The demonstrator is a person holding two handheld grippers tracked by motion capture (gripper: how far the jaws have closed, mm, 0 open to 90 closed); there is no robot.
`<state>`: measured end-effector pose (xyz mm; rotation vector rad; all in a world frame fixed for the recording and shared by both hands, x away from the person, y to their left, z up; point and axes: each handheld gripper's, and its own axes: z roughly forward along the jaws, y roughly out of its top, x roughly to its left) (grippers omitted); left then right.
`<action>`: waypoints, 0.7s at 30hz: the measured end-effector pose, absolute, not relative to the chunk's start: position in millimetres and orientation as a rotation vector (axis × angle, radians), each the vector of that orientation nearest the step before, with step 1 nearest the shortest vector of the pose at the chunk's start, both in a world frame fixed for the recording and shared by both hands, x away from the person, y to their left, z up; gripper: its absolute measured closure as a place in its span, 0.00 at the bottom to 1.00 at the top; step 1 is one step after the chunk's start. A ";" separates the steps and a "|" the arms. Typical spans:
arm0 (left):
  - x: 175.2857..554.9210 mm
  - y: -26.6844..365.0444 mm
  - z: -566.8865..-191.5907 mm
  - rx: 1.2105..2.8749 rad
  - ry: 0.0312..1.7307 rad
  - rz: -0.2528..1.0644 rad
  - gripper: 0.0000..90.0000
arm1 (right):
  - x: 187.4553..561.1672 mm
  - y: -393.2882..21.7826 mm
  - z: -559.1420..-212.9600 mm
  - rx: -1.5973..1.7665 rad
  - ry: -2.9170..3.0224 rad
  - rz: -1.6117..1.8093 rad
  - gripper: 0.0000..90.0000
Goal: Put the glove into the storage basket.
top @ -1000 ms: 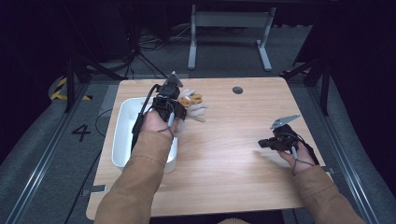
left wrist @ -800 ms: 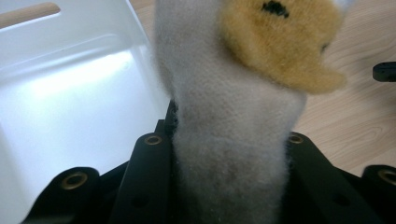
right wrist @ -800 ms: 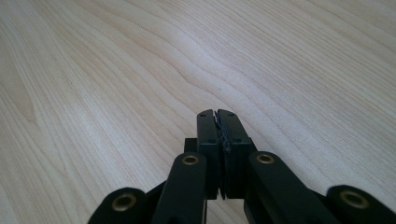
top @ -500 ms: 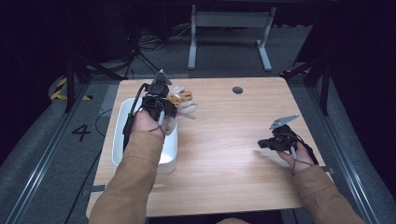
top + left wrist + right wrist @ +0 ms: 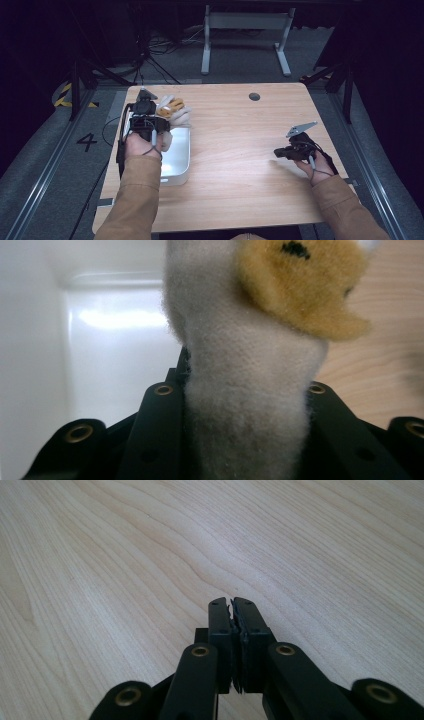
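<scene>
Left gripper point(image 5: 245, 405) is clenching the plush toy point(image 5: 255, 365) between its jaws above the white tray point(image 5: 177, 160); release squarely inside; right gripper point(image 5: 237, 630) is resting closed, empty.

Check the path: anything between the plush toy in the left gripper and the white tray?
Nothing visible. The left gripper is shut on the plush toy, held at the far end of the white tray, whose interior looks bare. The right gripper rests well aside.
</scene>
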<state>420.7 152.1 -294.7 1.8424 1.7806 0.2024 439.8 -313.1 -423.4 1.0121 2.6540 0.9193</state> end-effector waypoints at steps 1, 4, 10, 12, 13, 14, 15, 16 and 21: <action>419.9 157.2 -300.4 1.809 1.811 0.221 0.77 | 440.1 -313.3 -423.6 1.012 2.655 0.920 0.97; 424.2 162.6 -311.5 1.777 1.862 0.225 0.77 | 440.2 -313.1 -423.8 1.011 2.655 0.919 0.96; 433.8 166.8 -332.7 1.717 1.922 0.199 0.77 | 439.6 -312.1 -424.1 1.008 2.657 0.911 0.96; 437.9 167.6 -345.4 1.685 1.950 0.184 0.77 | 439.8 -312.1 -424.4 1.010 2.657 0.910 0.96; 437.9 167.6 -345.4 1.685 1.950 0.184 0.77 | 439.8 -312.1 -424.4 1.010 2.657 0.910 0.96; 439.0 167.3 -349.4 1.682 1.961 0.180 0.77 | 439.9 -312.1 -424.6 1.009 2.658 0.910 0.96; 439.8 167.2 -353.0 1.687 1.970 0.179 0.77 | 439.9 -312.1 -424.6 1.009 2.658 0.910 0.96; 440.4 166.6 -356.5 1.684 1.980 0.176 0.77 | 439.8 -312.0 -424.5 1.009 2.658 0.910 0.96; 444.3 164.3 -373.0 1.702 2.031 0.150 0.76 | 439.7 -312.0 -424.6 1.007 2.658 0.910 0.95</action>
